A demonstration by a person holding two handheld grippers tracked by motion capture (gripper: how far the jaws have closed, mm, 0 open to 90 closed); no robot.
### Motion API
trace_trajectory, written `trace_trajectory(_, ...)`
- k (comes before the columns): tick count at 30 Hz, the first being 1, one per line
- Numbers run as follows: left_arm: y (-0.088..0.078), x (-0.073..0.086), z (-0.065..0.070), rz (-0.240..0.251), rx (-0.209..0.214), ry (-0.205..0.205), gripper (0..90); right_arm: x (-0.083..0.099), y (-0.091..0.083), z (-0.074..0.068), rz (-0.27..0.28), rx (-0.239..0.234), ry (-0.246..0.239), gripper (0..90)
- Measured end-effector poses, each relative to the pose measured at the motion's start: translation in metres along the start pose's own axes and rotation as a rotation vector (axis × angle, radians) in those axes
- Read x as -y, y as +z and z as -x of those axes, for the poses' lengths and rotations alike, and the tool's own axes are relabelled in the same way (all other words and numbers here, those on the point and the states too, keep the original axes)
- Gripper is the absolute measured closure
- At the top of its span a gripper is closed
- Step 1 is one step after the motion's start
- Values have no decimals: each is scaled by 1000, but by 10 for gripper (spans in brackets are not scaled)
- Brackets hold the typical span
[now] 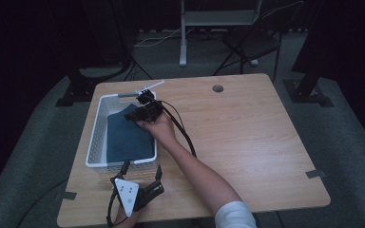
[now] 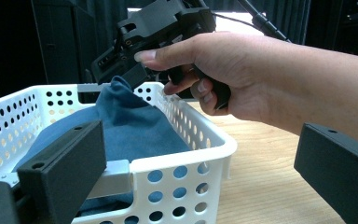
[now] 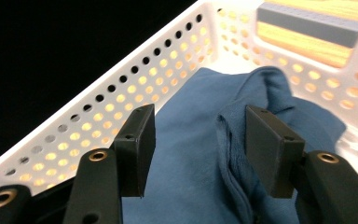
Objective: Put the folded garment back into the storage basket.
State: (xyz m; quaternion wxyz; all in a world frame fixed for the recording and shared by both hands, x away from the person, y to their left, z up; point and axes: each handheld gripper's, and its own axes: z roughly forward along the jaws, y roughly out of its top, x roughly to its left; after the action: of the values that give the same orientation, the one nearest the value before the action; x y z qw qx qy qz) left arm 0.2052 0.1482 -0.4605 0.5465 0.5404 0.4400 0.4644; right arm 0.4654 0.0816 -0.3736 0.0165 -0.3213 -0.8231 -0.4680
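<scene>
A white perforated basket (image 1: 95, 128) sits at the table's left side with a dark blue cloth (image 1: 126, 135) lying in it. My right gripper (image 1: 137, 113) reaches into the basket's far end from the right. In the right gripper view its jaws (image 3: 196, 121) stand apart around a raised fold of the cloth (image 3: 233, 140), with a gap on either side of the fold. My left gripper (image 1: 142, 169) rests open on the table just outside the basket's near wall (image 2: 186, 158). From there the hand holding the right gripper (image 2: 121, 79) shows above the bunched cloth (image 2: 135, 130).
The basket (image 3: 121, 88) has grey handle bars (image 3: 307, 23) at its ends. The wooden table (image 1: 247, 137) has a round cable hole (image 1: 217, 88) near its far edge and tape (image 1: 316, 174) at its right edge. A folding chair (image 1: 252, 42) stands behind.
</scene>
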Motion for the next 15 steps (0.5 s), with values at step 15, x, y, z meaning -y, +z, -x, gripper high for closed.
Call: trace_trajectory(15, 0, 0, 0, -1, 0, 0, 35, 2, 2, -12, -68, -36, -65, 282)
